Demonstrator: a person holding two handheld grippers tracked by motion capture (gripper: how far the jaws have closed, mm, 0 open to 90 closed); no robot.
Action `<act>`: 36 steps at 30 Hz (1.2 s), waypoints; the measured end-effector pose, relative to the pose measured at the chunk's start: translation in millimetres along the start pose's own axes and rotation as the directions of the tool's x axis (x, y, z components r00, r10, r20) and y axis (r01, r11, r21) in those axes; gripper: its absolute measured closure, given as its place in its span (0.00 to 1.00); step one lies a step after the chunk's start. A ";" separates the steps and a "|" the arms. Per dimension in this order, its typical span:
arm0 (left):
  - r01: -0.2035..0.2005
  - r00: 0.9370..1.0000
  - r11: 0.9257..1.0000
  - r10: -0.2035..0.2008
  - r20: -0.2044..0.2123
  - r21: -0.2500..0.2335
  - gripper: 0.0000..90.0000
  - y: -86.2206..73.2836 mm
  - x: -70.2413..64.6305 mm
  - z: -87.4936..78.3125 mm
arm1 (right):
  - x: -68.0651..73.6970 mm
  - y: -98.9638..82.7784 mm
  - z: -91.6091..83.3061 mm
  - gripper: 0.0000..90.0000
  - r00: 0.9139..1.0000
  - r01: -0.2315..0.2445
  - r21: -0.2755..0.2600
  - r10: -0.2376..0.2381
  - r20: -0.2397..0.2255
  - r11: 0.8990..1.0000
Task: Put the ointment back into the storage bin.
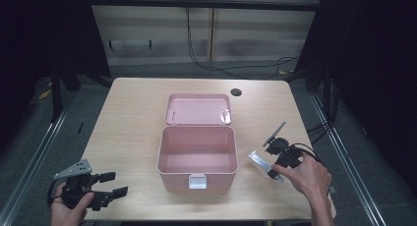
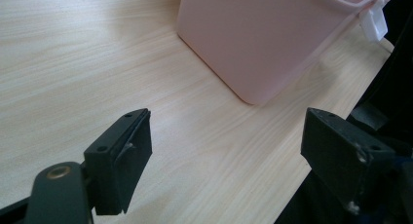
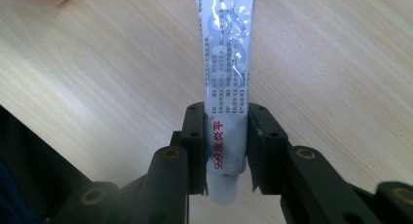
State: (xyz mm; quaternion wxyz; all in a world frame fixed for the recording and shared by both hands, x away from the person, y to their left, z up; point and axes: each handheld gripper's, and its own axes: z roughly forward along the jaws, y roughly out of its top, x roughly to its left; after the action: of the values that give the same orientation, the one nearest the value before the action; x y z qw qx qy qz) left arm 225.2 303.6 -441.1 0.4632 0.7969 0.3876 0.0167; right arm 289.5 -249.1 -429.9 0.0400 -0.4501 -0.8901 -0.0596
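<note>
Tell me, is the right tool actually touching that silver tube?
Touching. In the right gripper view, the right tool has both jaws pressed against the sides of the silver tube, near its cap.

I see the counter (image 1: 137,118) evenly lit from above, its surroundings nearly black. The box (image 1: 196,159) throws soft shadow. Glare streaks the tube (image 3: 226,63) in the right gripper view; my left jaws look blurred close up.

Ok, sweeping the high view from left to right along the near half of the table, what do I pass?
left gripper, jaws apart and holding nothing → open pink box with its white latch facing the person → silver ointment tube → right gripper, shut on the tube's cap end.
</note>
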 end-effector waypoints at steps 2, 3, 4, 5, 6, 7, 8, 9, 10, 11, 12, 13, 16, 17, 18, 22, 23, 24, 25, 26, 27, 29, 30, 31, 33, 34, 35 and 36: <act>-0.002 1.000 1.000 0.002 -0.001 0.000 0.21 0.0 0.0 0.0 | 0.1 -0.5 -1.8 0.80 1.000 0.003 0.002 -0.003 -0.002 1.000; -0.003 1.000 1.000 0.003 -0.001 0.001 0.21 0.1 0.1 0.1 | 0.2 -0.6 -2.3 0.80 1.000 0.005 0.001 -0.005 -0.005 1.000; -0.002 1.000 1.000 0.002 -0.002 0.001 0.21 0.1 0.1 0.1 | 0.7 -0.6 -2.5 0.80 1.000 0.005 -0.006 -0.005 -0.003 1.000; -0.001 1.000 1.000 0.001 -0.002 0.000 0.21 0.1 0.1 0.0 | 0.9 -0.2 -3.3 0.80 1.000 0.014 -0.001 -0.014 -0.003 1.000; 0.000 1.000 1.000 0.000 -0.002 0.000 0.21 0.0 0.0 -0.3 | 1.6 -0.1 -4.6 0.80 1.000 0.018 -0.004 -0.018 -0.007 1.000; 0.000 1.000 1.000 0.000 -0.002 0.000 0.21 0.0 0.0 -0.3 | 1.6 -0.1 -4.6 0.80 1.000 0.018 -0.004 -0.018 -0.007 1.000; 0.000 1.000 1.000 0.000 -0.002 0.000 0.21 0.0 0.1 -0.9 | 2.0 -0.6 -6.7 0.80 1.000 0.022 -0.007 -0.022 -0.015 1.000; 0.000 1.000 1.000 0.000 -0.002 0.000 0.21 0.0 0.1 -0.9 | 2.0 -0.6 -6.7 0.80 1.000 0.022 -0.007 -0.022 -0.015 1.000; 0.000 1.000 1.000 0.000 -0.003 0.000 0.21 -0.1 0.3 -0.9 | 2.0 -0.9 -8.6 0.80 1.000 0.021 -0.007 -0.021 -0.017 1.000; 0.000 1.000 1.000 0.000 -0.004 0.000 0.21 -0.1 0.5 -0.8 | 2.1 -1.6 -10.5 0.80 1.000 0.023 -0.012 -0.023 -0.015 1.000; 0.001 1.000 1.000 -0.001 -0.004 0.000 0.21 -0.2 0.5 -0.6 | 1.9 -2.7 -16.2 0.80 1.000 0.022 -0.021 -0.022 -0.010 1.000; 0.000 1.000 1.000 0.000 -0.006 0.001 0.21 -0.2 0.6 -0.3 | 1.9 -2.7 -16.2 0.80 1.000 0.022 -0.021 -0.022 -0.010 1.000; 0.000 1.000 1.000 0.000 -0.007 0.001 0.21 -0.2 0.4 -0.5 | 1.4 -4.5 -24.1 0.80 0.999 0.033 -0.045 -0.033 -0.011 0.998; 0.002 1.000 1.000 -0.002 -0.006 0.001 0.21 -0.3 0.3 -0.6 | 1.2 -4.7 -26.1 0.80 0.999 0.037 -0.048 -0.038 -0.008 0.998; 0.002 1.000 1.000 -0.002 -0.007 0.001 0.21 -0.3 0.5 -0.9 | 1.1 -4.7 -28.4 0.80 0.999 0.039 -0.050 -0.040 -0.010 0.998; 0.002 1.000 1.000 -0.002 -0.006 0.001 0.21 -0.2 0.6 -0.9 | 1.0 -3.9 -32.8 0.80 0.999 0.049 -0.035 -0.049 -0.002 0.998; 0.001 1.000 1.000 -0.001 -0.006 0.001 0.21 -0.2 0.6 -1.1 | 1.4 -3.8 -34.0 0.80 0.999 0.048 -0.039 -0.048 -0.002 0.998; -0.001 1.000 1.000 0.001 -0.007 0.001 0.21 -0.2 0.7 -1.2 | 1.7 -3.7 -36.0 0.80 0.999 0.051 -0.038 -0.051 -0.002 0.998; 0.000 1.000 1.000 0.000 -0.006 0.001 0.21 -0.3 0.7 -1.3 | 2.0 -3.6 -37.8 0.80 0.999 0.052 -0.042 -0.053 -0.005 0.998; 0.000 1.000 1.000 0.000 -0.006 0.000 0.21 -0.3 0.6 -1.4 | 2.5 -3.8 -41.3 0.80 0.998 0.058 -0.045 -0.058 -0.003 0.997; 0.000 1.000 1.000 0.000 -0.006 0.000 0.21 -0.3 0.6 -1.4 | 2.5 -3.8 -41.3 0.80 0.998 0.058 -0.045 -0.058 -0.003 0.997; 0.001 1.000 1.000 -0.001 -0.006 -0.001 0.21 -0.4 0.3 -1.3 | 2.9 -4.2 -44.5 0.80 0.998 0.060 -0.049 -0.060 0.000 0.997; 0.001 1.000 1.000 -0.001 -0.006 -0.001 0.21 -0.3 0.3 -1.2 | 3.1 -4.9 -46.7 0.80 0.998 0.064 -0.062 -0.064 -0.005 0.996; 0.001 1.000 1.000 -0.001 -0.005 -0.001 0.21 -0.3 0.4 -1.3 | 3.1 -4.9 -46.7 0.80 0.998 0.064 -0.062 -0.064 -0.005 0.996; 0.000 1.000 1.000 0.000 -0.006 -0.001 0.21 -0.2 0.7 -1.4 | 2.9 -5.7 -48.2 0.80 0.997 0.069 -0.069 -0.070 -0.011 0.995; 0.000 1.000 1.000 0.000 -0.006 0.001 0.21 -0.2 0.8 -1.3 | 2.8 -6.0 -48.6 0.80 0.998 0.066 -0.070 -0.067 -0.012 0.995; 0.000 1.000 1.000 0.000 -0.007 0.001 0.21 -0.2 0.8 -1.2 | 2.0 -6.6 -49.9 0.80 0.998 0.068 -0.070 -0.069 -0.006 0.995; -0.001 1.000 1.000 0.001 -0.007 0.001 0.21 -0.1 0.6 -1.3 | 2.0 -7.0 -50.8 0.80 0.998 0.065 -0.072 -0.066 -0.010 0.995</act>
State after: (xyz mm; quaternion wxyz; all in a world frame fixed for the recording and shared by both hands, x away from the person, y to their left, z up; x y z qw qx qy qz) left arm 225.1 304.9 -440.7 0.4616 0.7971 0.3887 0.0195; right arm 283.5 -258.8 -379.8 0.0274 -0.4214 -0.9014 -0.0956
